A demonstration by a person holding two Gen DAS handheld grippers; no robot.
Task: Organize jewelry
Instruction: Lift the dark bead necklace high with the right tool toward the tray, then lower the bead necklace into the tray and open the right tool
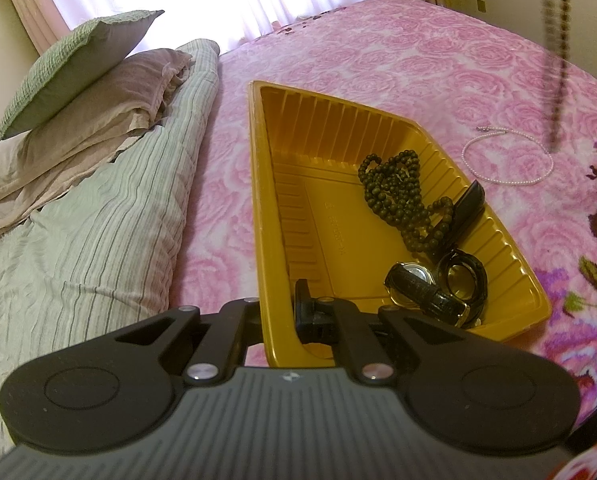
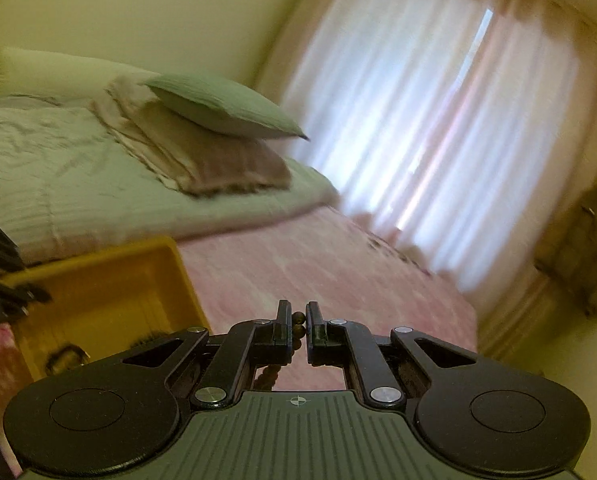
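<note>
A yellow plastic tray [image 1: 338, 120] lies on the pink floral bedspread [image 1: 438, 64]. In it are a dark bead necklace [image 1: 398, 196] and a black-strapped watch [image 1: 422, 292], with a second black watch [image 1: 464, 276] beside it. My left gripper [image 1: 278, 305] is shut on the tray's near wall. One finger is inside the tray and one is outside. My right gripper [image 2: 298, 317] is shut on a brown bead string [image 2: 268, 376] that dangles below it. The same bead string [image 1: 556, 80] hangs blurred at the upper right of the left wrist view. A white pearl strand [image 1: 506, 156] rests on the bedspread right of the tray.
A striped green quilt [image 1: 98, 240] with folded beige blankets [image 1: 98, 120] and a green pillow [image 1: 78, 68] fills the bed left of the tray. Bright pink curtains [image 2: 438, 120] stand behind. A wicker basket [image 2: 578, 248] sits at the far right. The tray [image 2: 98, 292] shows at the left of the right wrist view.
</note>
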